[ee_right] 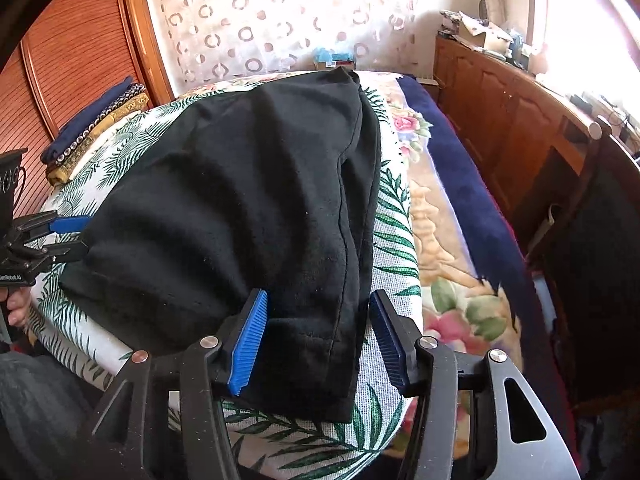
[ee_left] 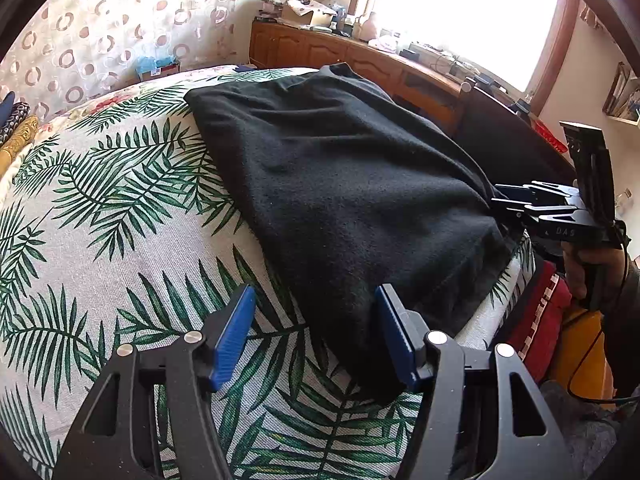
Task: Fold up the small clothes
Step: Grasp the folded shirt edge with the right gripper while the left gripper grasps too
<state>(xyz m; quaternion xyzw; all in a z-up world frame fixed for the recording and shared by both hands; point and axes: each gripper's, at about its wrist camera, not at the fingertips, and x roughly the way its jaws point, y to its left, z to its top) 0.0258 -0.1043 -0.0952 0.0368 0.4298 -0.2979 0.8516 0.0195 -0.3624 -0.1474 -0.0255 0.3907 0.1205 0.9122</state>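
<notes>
A black garment (ee_left: 340, 200) lies spread on a palm-leaf cloth (ee_left: 120, 220); it also shows in the right wrist view (ee_right: 248, 208). My left gripper (ee_left: 316, 332) is open, its blue pads either side of the garment's near left corner, just above the cloth. My right gripper (ee_right: 316, 340) is open too, straddling the garment's near right corner with the seam between the pads. Each gripper shows in the other's view: the right gripper (ee_left: 504, 204) at the garment's right edge, the left gripper (ee_right: 76, 236) at its left edge.
The palm-leaf cloth (ee_right: 392, 240) lies over a floral blanket (ee_right: 440, 220) with a navy border. Folded dark and gold fabrics (ee_right: 96, 128) are stacked at the far left. A wooden cabinet (ee_right: 512, 120) with clutter runs under the bright window. A red cloth (ee_left: 540, 312) hangs at the right.
</notes>
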